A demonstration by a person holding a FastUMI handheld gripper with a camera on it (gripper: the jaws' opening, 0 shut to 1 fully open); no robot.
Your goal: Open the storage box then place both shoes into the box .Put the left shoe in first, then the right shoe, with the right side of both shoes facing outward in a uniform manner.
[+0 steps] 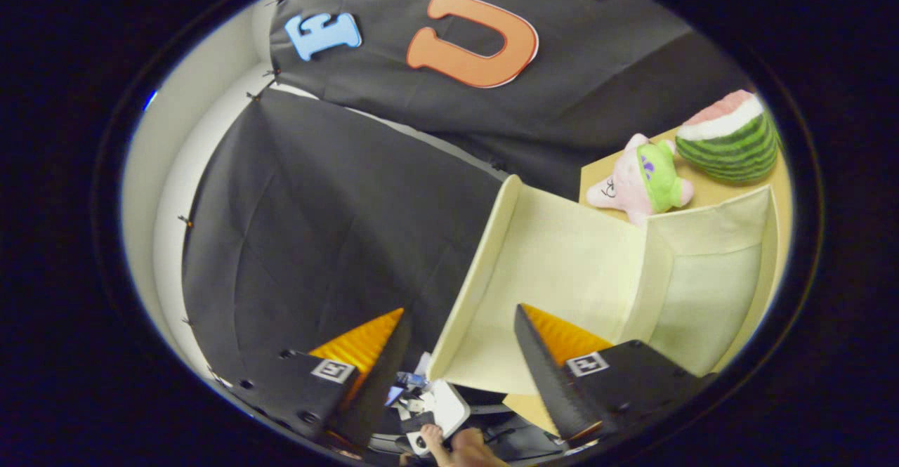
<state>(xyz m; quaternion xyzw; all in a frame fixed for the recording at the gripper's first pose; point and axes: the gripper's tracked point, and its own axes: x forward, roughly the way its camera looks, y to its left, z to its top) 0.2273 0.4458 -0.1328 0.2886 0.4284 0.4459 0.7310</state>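
Gripper [460,340] tilted hard, scene canted. Jaws released, spread wide apart, nothing held between them. One finger [365,354] set against the black cloth wall [316,228]; the other finger [562,362] overlapping the pale inner face of the storage box [562,270].

Storage box: cream-coloured, standing open on the counter [709,193], just ahead of the jaws and partly between them. Wide flat panel [541,263] swung out toward the gripper, raised lip along its edge nearest the cloth. Beyond that panel, the box's hollow [709,291], walls pale and plain, interior bare as far as visible. Panel's lower edge crossing the gap between the fingers.

Counter: tan wood, seen past the far side of the box, plus a small patch below the box near the finger. On it, beyond the box: pink star-shaped plush toy [635,182] with a green part, lying close to the box's back wall. Just beside that, a watermelon-slice plush [730,137], green-striped rind, red top.

Below the jaws, between the fingers: a person's hand [467,446] by a small white device [439,407]; details too small to make out.

Black cloth draped behind everything, light wall [204,102] past its edge.
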